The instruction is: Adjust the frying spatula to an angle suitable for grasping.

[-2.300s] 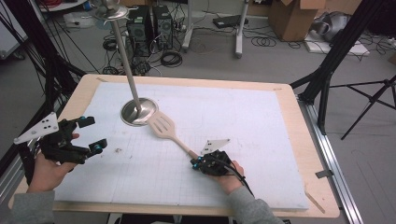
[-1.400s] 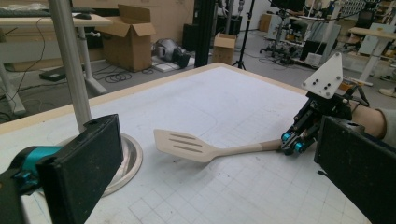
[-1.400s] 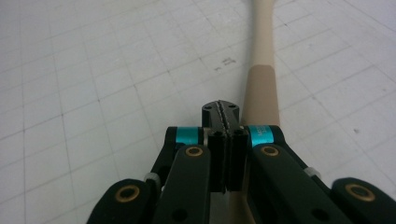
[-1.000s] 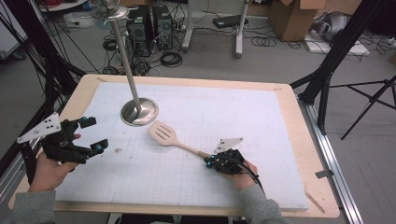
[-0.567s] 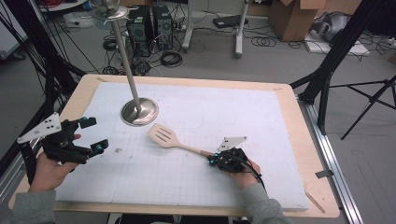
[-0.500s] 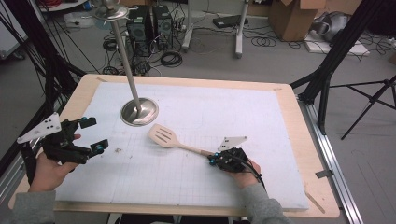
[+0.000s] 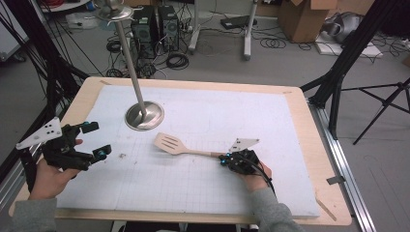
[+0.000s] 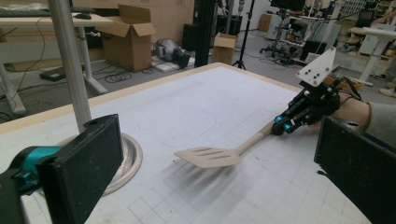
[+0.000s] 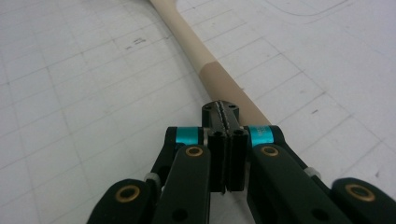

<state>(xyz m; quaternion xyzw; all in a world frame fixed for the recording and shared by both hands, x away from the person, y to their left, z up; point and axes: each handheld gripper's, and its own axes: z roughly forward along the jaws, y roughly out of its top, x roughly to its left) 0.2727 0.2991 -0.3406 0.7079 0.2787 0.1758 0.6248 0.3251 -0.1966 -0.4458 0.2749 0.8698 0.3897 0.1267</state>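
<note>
A pale wooden slotted spatula (image 7: 168,143) lies on the white gridded mat (image 7: 203,111), its handle pointing right. My right gripper (image 7: 225,160) is at the handle's end, jaws pressed pad to pad. In the right gripper view the handle (image 9: 196,42) runs out from under the shut tips (image 9: 220,108), with nothing between the pads. The left gripper view shows the spatula's head (image 8: 208,157) slightly above the mat over a soft shadow. My left gripper (image 7: 95,140) hovers over the mat's left edge, open and empty, with its fingers (image 8: 81,165) wide apart.
A steel stand with a round base (image 7: 143,116) and a tall pole rises at the back left of the mat, just beyond the spatula's head. The wooden table rim (image 7: 309,125) borders the mat. Tripods, cables and boxes are on the floor behind.
The spatula has slid away from the stand's base, toward the right and front, together with my right gripper. The left gripper has stayed where it was.
</note>
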